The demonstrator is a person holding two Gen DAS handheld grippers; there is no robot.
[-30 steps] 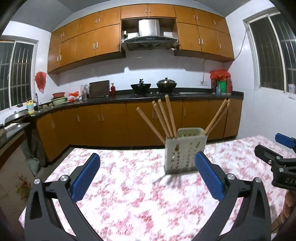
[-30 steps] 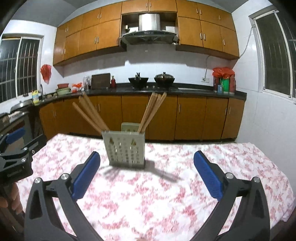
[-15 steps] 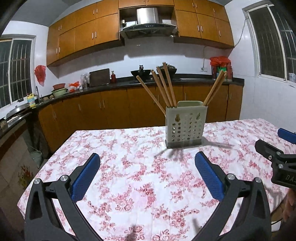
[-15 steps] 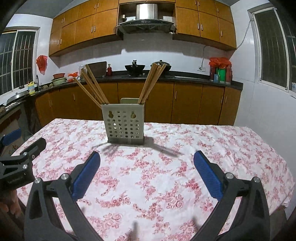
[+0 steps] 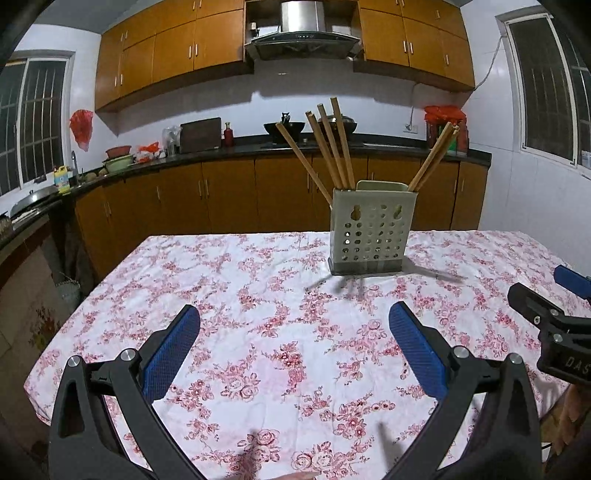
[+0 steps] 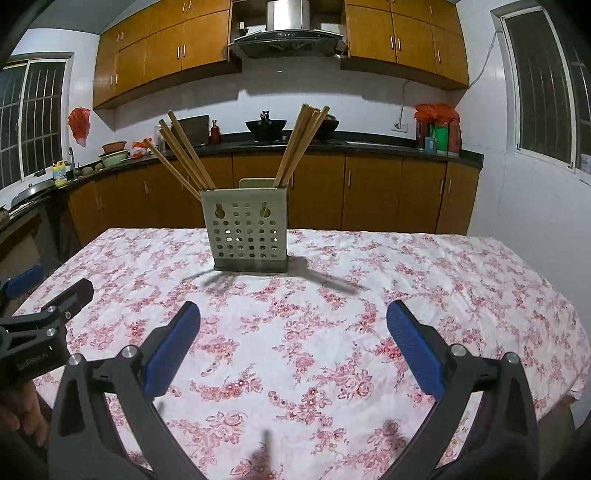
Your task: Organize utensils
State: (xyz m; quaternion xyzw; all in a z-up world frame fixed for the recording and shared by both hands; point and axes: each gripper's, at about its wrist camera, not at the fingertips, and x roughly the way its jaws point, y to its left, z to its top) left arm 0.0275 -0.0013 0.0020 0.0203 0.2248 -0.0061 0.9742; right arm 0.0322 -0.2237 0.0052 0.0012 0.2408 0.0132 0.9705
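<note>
Holder (image 5: 372, 230) upright on desk (image 5: 258, 332), toward far edge, ahead of both grippers. Chopsticks (image 5: 332, 147) in holder: one bunch leaning left, another (image 5: 434, 158) leaning right. Left gripper (image 5: 295, 332) over near desk, right gripper (image 5: 569, 325) to its right. Counter (image 5: 184, 155) behind desk, wok (image 5: 284, 127) on it, hood (image 5: 303, 33) above.

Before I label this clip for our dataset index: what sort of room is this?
A home kitchen, most likely. A steel range hood hangs between orange-brown wooden wall cabinets, black woks sit on the dark countertop, and a perforated beige chopstick holder stands on the floral-clothed table.
</note>
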